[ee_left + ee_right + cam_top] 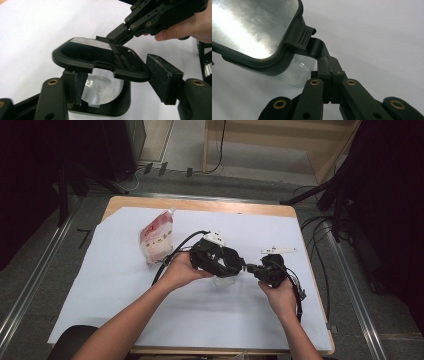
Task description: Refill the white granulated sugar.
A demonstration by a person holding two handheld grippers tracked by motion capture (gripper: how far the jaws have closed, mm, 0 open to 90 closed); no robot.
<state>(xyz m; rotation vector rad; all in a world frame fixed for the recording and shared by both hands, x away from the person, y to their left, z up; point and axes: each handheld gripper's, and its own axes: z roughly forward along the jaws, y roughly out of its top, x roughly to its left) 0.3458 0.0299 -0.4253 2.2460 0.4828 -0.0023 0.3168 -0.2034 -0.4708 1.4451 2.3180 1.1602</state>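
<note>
Right gripper (329,72) pinches lid tab (318,50); pouch (156,240) apart.

The pouch (156,239), left of the left hand-held gripper (239,266), carries printing too small to read.

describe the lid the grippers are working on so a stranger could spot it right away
On the white sheet covering the table, look between the two hands near the middle. There the lid is lifted at a tilt over a clear container. It is black-rimmed with a shiny panel, and the right hand-held gripper pinches its ribbed tab.
</note>
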